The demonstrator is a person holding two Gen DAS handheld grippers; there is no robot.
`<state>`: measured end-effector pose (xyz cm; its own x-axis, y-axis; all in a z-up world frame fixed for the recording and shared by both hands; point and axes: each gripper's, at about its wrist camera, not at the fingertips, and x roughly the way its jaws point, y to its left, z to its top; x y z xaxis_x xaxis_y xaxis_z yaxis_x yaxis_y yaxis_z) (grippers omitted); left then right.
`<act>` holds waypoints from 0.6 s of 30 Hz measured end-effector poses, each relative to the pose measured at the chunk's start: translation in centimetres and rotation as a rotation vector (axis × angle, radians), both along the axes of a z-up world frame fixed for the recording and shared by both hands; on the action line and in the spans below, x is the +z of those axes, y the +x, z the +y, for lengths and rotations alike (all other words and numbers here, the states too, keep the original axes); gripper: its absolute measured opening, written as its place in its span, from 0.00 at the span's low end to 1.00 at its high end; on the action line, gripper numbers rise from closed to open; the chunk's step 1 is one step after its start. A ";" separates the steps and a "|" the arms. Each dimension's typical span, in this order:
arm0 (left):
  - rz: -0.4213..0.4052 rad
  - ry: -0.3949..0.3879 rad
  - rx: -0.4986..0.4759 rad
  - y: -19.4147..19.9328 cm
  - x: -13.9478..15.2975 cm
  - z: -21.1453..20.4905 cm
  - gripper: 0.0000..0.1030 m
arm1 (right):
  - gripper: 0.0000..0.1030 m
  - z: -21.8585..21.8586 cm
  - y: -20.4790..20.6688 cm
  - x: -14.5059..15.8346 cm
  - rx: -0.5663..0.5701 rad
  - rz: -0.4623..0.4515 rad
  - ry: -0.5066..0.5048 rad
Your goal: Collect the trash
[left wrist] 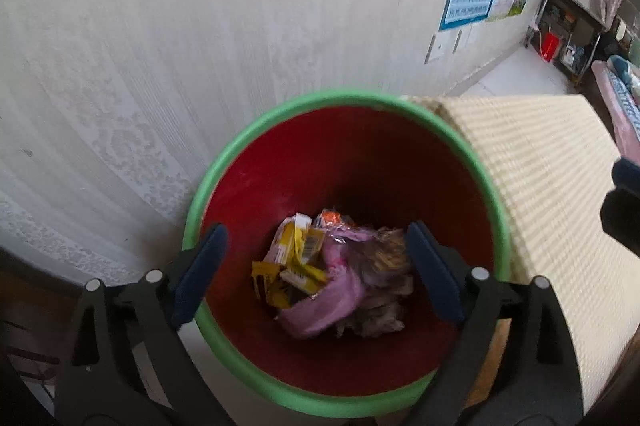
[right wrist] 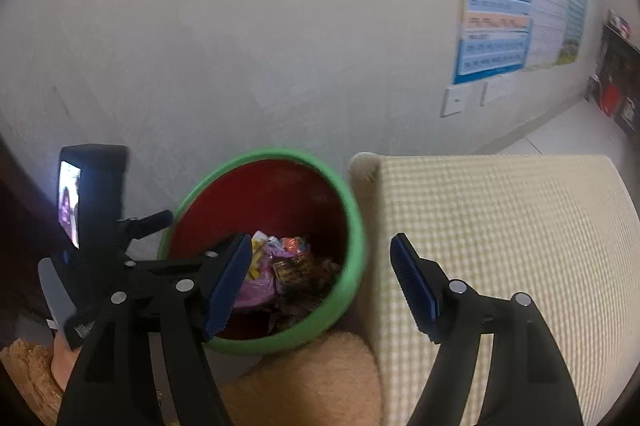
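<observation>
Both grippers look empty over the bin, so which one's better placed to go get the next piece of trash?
Probably right. The right gripper hangs open at the bin's edge, half over the checked cushion. The left gripper, also open and empty, sits squarely over the wrappers.

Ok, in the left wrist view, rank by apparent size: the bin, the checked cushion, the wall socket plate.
Largest to smallest as they look:
1. Bin and checked cushion: similar, and the cushion is cut off by the frame edge, so unranked.
2. Wall socket plate: smallest, though farther off.
</observation>
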<state>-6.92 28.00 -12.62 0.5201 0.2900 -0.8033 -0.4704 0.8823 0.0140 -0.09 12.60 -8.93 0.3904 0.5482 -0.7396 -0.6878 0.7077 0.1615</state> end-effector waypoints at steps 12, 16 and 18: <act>-0.319 0.117 -0.121 2.5 9.2 -11.4 0.95 | 0.93 -18.3 2.8 2.7 -0.411 -0.133 0.093; -0.364 0.196 -0.121 4.1 12.3 -16.6 0.95 | 0.93 -23.7 2.8 3.8 -0.550 -0.248 0.091; -0.386 0.216 -0.139 4.5 13.4 -19.0 0.95 | 0.93 -25.8 2.7 4.4 -0.612 -0.263 0.105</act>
